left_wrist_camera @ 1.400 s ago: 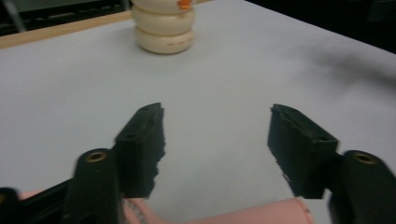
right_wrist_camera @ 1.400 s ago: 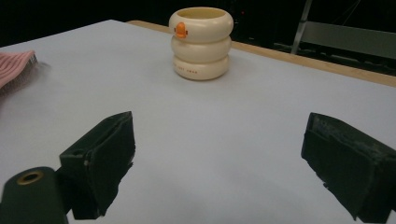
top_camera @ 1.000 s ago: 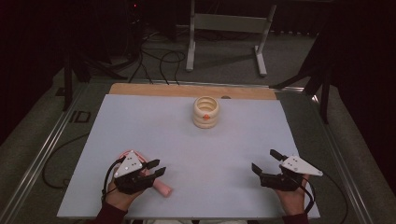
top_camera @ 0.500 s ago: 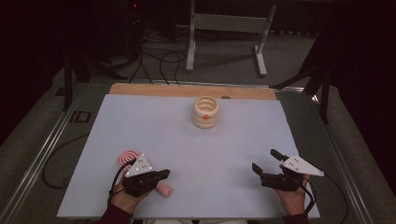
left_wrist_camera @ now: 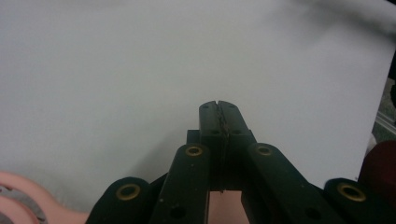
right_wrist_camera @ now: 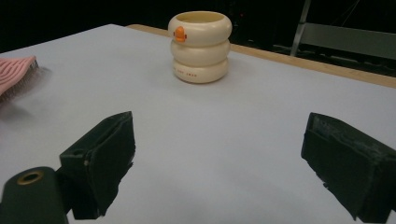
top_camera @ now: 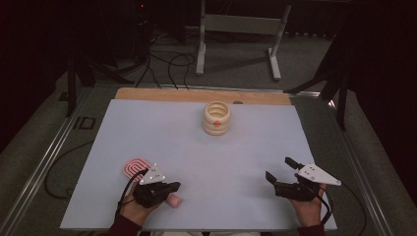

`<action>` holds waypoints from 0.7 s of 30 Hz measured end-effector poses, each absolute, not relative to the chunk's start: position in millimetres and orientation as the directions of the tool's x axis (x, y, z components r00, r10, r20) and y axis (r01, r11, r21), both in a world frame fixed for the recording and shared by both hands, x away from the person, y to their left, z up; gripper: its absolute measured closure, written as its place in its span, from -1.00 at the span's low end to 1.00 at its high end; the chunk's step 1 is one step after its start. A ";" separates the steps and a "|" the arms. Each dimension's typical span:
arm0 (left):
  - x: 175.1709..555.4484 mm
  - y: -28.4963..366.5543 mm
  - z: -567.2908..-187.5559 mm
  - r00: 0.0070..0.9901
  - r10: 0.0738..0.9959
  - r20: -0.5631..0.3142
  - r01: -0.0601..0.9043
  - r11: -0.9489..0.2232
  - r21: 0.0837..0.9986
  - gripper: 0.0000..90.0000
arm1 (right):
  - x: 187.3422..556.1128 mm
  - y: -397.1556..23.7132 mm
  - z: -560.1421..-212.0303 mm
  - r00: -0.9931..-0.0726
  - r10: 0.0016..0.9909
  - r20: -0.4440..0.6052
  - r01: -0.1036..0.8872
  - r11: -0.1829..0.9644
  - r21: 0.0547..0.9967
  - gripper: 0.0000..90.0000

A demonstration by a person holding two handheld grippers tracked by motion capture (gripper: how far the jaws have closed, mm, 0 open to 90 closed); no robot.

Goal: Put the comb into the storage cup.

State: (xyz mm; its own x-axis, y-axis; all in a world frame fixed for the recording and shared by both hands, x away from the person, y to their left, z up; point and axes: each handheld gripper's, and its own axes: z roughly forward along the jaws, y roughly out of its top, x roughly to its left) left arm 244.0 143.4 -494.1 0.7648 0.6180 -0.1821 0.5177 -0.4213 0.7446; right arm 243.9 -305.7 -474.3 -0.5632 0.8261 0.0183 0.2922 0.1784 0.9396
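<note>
A pink hairbrush (top_camera: pixel 133 167) lies near the table's front left, its handle end (top_camera: pixel 173 200) poking out to the right of my left hand. My left gripper (top_camera: pixel 173 187) rests over the handle. In the left gripper view its pads (left_wrist_camera: pixel 218 108) meet with nothing between them, and pink (left_wrist_camera: pixel 224 206) shows beneath the jaws. A cream ringed cup (top_camera: pixel 217 118) with an orange beak stands at the far middle. At the front right, my right gripper (top_camera: pixel 279 168) is open and empty, pointing at the cup (right_wrist_camera: pixel 200 46).
The white table top (top_camera: pixel 162 132) ends in a wooden strip (top_camera: pixel 162 94) at the far edge. Beyond it are cables and a metal stand (top_camera: pixel 236 29) on the floor. The brush head (right_wrist_camera: pixel 16 70) shows at the left of the right gripper view.
My left gripper has slid toward the near edge and off the brush head, which now shows. Its jaws have closed. The brush, cup and right gripper have stayed put.
</note>
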 end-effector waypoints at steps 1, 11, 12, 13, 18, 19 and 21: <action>244.3 143.5 -494.8 0.763 0.619 -0.185 0.522 -0.424 0.740 1.00 | 243.8 -305.8 -474.3 -0.563 0.826 0.019 0.293 0.178 0.940 -0.79; 249.2 149.1 -499.9 0.739 0.636 -0.223 0.589 -0.447 0.674 1.00 | 243.6 -306.9 -473.7 -0.564 0.826 0.019 0.288 0.175 0.941 -0.79; 249.5 149.9 -500.6 0.736 0.639 -0.223 0.593 -0.450 0.667 1.00 | 243.4 -307.1 -473.5 -0.561 0.827 0.020 0.288 0.173 0.942 -0.79; 249.8 150.9 -500.9 0.732 0.643 -0.225 0.600 -0.453 0.660 1.00 | 243.3 -307.2 -473.3 -0.560 0.828 0.019 0.288 0.173 0.942 -0.79; 250.2 157.3 -500.4 0.720 0.658 -0.221 0.612 -0.452 0.649 1.00 | 243.2 -307.8 -473.1 -0.559 0.829 0.019 0.287 0.173 0.942 -0.79; 250.2 158.6 -500.0 0.719 0.658 -0.223 0.613 -0.450 0.649 1.00 | 243.2 -307.7 -473.1 -0.559 0.829 0.019 0.288 0.173 0.942 -0.79; 250.0 160.9 -499.2 0.717 0.663 -0.217 0.615 -0.453 0.646 1.00 | 243.2 -307.6 -473.2 -0.560 0.829 0.019 0.289 0.173 0.942 -0.79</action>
